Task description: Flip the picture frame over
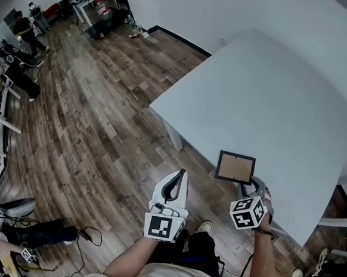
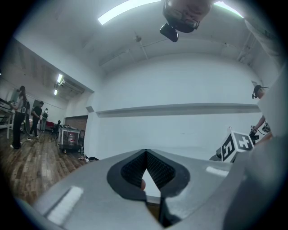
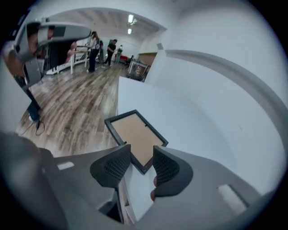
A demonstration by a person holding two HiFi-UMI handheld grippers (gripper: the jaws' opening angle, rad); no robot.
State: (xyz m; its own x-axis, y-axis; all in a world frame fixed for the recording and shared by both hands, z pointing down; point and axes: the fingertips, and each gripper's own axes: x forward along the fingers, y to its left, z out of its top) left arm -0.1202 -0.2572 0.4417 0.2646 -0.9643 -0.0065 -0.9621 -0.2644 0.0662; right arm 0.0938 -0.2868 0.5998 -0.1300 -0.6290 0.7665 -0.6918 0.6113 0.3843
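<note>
Picture frame [image 1: 236, 167] lies backing-up on the tabletop [image 1: 272, 101]; flip looks done; right tool [image 3: 141, 155] gapes empty at its 6 o'clock; left tool [image 2: 146, 152] closed, idle.

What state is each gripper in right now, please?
Left gripper: shut, holding nothing.
Right gripper: open; a corner of the picture frame shows between its jaws, not gripped.

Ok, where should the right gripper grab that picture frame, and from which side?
Probably the rim at its near corner, coming from the table edge: the picture frame lies flat, backing up, that corner pointing between the open jaws of the right gripper.
</note>
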